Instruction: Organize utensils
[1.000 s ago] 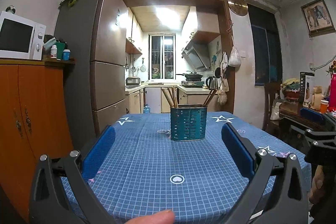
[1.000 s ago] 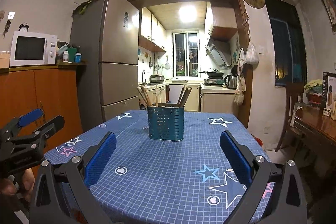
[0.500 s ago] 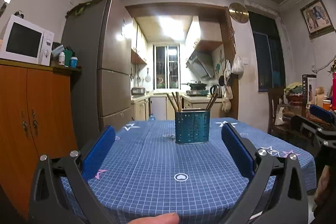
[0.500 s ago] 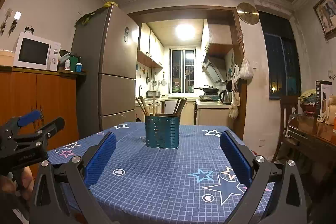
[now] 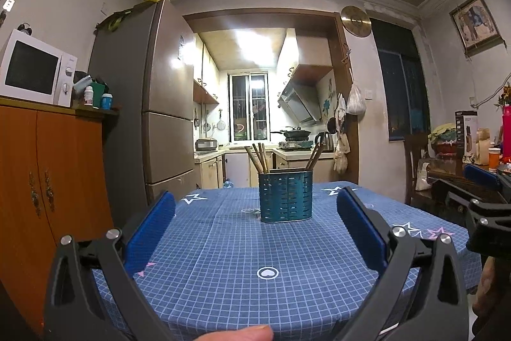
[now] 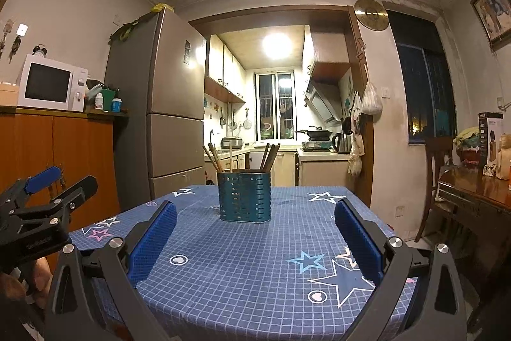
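Chopsticks (image 5: 259, 156) are standing in the teal perforated holder (image 5: 285, 195), in two bunches leaning toward opposite ends; the holder is sitting upright mid-table on the blue star-print tablecloth (image 5: 242, 258), well ahead of both tools. The left gripper (image 5: 255, 232) is hovering with its jaws spread wide and nothing between its blue pads; the right gripper (image 6: 255, 235) is doing the same, likewise carrying nothing. No loose utensil is showing on the cloth in either view, so the scene is fitting equally a holder about to be sorted and one already sorted. Whether the bunches are mixed kinds is hard to tell at this distance. Any reach toward the sticks is probably going best from above, pinching one bunch near its tops so the light holder is not tipping. Compared with a second ago, both cameras are sitting lower and tilting upward: more ceiling is showing, the tabletop is looking flatter, and the holder is appearing nearer the horizon, its place on the cloth unchanged.
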### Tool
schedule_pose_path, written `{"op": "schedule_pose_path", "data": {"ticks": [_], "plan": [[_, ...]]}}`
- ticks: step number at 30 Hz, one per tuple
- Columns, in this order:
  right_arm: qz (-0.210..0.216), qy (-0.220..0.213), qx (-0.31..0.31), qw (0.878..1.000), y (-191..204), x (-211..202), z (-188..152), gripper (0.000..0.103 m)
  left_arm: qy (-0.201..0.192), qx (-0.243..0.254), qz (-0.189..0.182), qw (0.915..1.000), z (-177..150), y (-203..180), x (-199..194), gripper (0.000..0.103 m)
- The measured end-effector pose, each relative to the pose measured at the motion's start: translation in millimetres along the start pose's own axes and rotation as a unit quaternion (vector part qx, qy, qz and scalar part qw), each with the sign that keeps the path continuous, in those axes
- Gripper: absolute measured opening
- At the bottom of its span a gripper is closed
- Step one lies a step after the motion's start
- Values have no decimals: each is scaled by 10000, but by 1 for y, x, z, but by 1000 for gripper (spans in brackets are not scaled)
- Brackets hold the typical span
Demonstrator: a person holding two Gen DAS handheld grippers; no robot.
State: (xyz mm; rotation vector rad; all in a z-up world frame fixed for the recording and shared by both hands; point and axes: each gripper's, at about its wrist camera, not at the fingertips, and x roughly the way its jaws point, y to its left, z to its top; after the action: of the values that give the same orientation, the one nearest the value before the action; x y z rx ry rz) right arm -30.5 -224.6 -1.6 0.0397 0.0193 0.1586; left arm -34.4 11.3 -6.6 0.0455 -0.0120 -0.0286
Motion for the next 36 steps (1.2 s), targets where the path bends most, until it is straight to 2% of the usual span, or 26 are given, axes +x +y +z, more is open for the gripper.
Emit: {"op": "schedule_pose_path", "data": {"ticks": [12, 36], "plan": [[26, 136, 61, 9999, -4, 10, -1, 99, 213, -4, 12, 9998, -2, 0, 12, 98], [78, 245, 35, 9997, -4, 16, -4, 99, 259, -28, 19, 9997, -4, 0, 19, 98]]}}
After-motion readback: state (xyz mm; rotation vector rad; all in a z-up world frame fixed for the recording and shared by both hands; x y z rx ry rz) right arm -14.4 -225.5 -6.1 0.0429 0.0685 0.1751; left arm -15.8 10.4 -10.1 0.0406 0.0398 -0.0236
